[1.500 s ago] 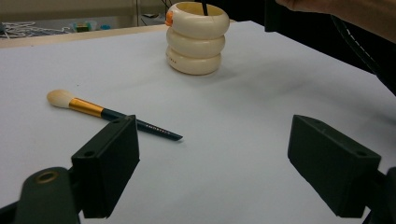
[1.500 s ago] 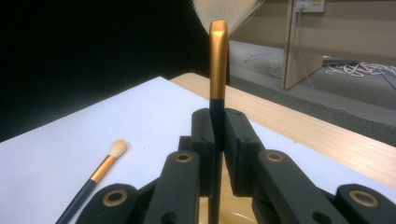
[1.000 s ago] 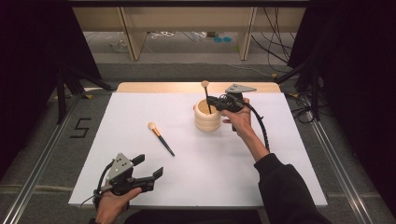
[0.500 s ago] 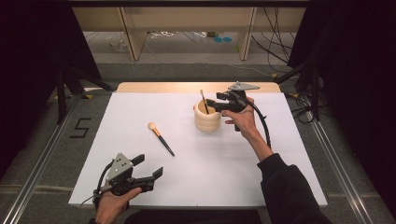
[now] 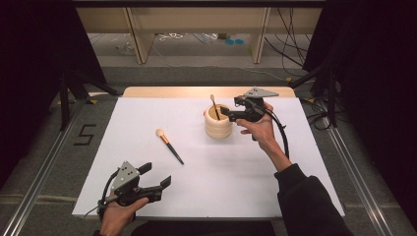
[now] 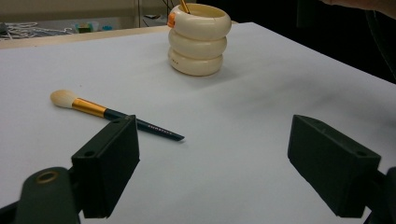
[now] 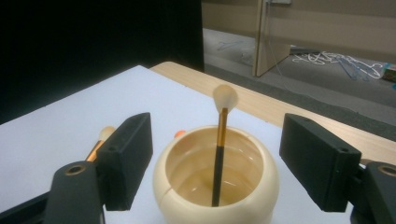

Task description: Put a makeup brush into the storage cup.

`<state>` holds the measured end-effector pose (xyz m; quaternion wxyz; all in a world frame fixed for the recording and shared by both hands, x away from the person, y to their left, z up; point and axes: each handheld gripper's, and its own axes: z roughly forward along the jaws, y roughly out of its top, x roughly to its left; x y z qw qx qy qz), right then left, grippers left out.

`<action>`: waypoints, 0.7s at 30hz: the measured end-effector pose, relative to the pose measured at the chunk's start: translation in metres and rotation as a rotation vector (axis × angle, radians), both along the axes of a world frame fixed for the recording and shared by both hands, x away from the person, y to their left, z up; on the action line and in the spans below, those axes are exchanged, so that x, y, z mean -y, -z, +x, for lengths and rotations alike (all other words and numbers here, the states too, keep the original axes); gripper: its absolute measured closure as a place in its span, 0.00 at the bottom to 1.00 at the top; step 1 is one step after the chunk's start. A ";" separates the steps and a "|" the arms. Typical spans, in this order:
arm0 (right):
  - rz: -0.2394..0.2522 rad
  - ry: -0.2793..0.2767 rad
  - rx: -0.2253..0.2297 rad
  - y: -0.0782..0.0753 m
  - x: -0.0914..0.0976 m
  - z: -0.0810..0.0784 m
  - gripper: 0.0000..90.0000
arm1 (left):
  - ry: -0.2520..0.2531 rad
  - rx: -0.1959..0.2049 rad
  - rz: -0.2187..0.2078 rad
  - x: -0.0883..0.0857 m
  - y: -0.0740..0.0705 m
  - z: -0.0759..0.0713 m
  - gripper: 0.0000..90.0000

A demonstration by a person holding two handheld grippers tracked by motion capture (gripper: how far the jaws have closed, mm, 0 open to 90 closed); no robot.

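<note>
A cream ribbed pot [image 5: 218,125] stands on the white table top [image 5: 221,187] toward the back. One makeup brush [image 5: 214,105] leans inside it, head up and handle down. My right gripper [image 5: 230,106] hovers just right of the pot's rim, open and holding nothing. In the right gripper view its jaws flank the pot [image 7: 215,205], and the brush [image 7: 219,149] stands free between them. A second brush [image 5: 168,145], with a gold ferrule and dark handle, lies flat left of the pot. My left gripper [image 5: 156,175] rests open near the front edge, and that brush [image 6: 116,115] lies ahead of it.
A bare wooden strip [image 5: 167,92] runs along the table's far edge. Metal rails [image 5: 44,167] flank the table on both sides. A small orange spot [image 6: 171,19] shows on the pot's rim. Wide white surface lies between the two grippers.
The brush stood high over the pot beside the right gripper; it now sits lower inside, leaning on the rim. The right gripper has shifted slightly right. The left gripper has stayed put.
</note>
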<state>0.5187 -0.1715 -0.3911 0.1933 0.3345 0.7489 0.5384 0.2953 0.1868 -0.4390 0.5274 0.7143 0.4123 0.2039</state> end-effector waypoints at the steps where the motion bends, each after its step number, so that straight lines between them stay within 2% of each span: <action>1: 0.001 0.006 -0.002 -0.001 0.000 -0.002 0.27 | 0.000 0.000 -0.003 0.000 0.000 0.000 0.18; 2: 0.001 0.006 0.010 -0.001 -0.001 -0.004 0.27 | 0.000 0.000 -0.002 0.000 0.000 0.000 0.18; 3: 0.001 0.004 -0.004 -0.002 -0.001 -0.006 0.27 | -0.001 0.000 -0.001 0.000 0.000 0.000 0.18; 4: -0.008 0.006 0.014 -0.002 -0.001 -0.008 0.27 | -0.001 -0.001 -0.001 0.000 0.000 0.000 0.18; 9: -0.007 -0.003 -0.003 -0.002 -0.002 -0.019 0.26 | -0.002 -0.003 0.004 0.000 0.000 0.000 0.18; 10: -0.002 -0.001 0.016 -0.001 -0.002 -0.020 0.26 | -0.003 -0.002 0.004 0.000 0.000 0.000 0.18; 12: -0.004 -0.006 0.022 -0.001 -0.001 -0.024 0.26 | -0.005 -0.002 0.001 0.000 0.000 0.000 0.18; 16: -0.005 -0.010 0.009 -0.001 0.000 -0.032 0.25 | -0.006 -0.003 -0.002 0.000 0.000 -0.001 0.18; 21: 0.000 -0.011 0.017 -0.001 -0.001 -0.041 0.22 | -0.007 0.000 -0.003 -0.001 0.000 -0.001 0.18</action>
